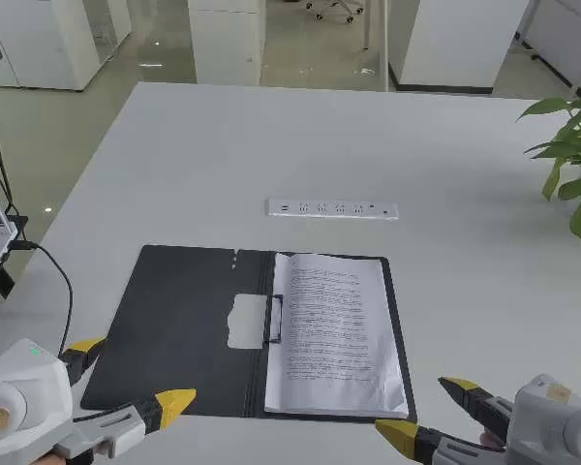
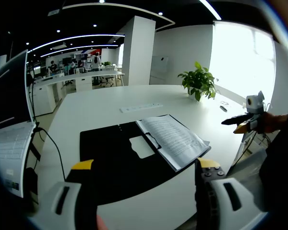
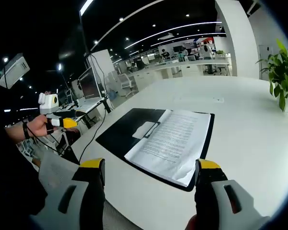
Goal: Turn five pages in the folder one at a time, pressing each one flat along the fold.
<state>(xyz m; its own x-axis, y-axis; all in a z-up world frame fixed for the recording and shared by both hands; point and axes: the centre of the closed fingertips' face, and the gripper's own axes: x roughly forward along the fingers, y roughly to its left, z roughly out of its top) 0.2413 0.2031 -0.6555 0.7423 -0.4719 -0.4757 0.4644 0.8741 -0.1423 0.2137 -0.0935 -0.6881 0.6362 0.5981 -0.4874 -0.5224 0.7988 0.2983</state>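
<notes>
Black plastic folder (image 1: 174, 320) noted lying open and flat on the white table (image 1: 271, 145), its near edge towards the person. The left half is bare black inner cover with a pale patch near the spine. On the right half a stack of white printed pages (image 1: 334, 329) is held at the spine by a black clip (image 1: 274, 318). The top sheet lies flat.

Left gripper (image 1: 131, 376) is seen hovering just off the folder's near left corner, jaws spread, nothing between them. Right gripper (image 1: 424, 409) is seen hovering just off the near right corner of the pages, jaws likewise spread and empty. The folder is touched by neither.

Step judged: approach for a page turn. No sheet lies on the left half, so the count is taken as not yet begun.

Next move, as judged: the free right edge or near corner of the top sheet is to be pinched, one sheet only, carried over the clip to the left half, then pressed along the fold. Separating a single sheet is expected to be the delicate part.

White power strip (image 1: 332, 208) recorded beyond the folder; green leafy plant (image 1: 571, 165) at far right.
</notes>
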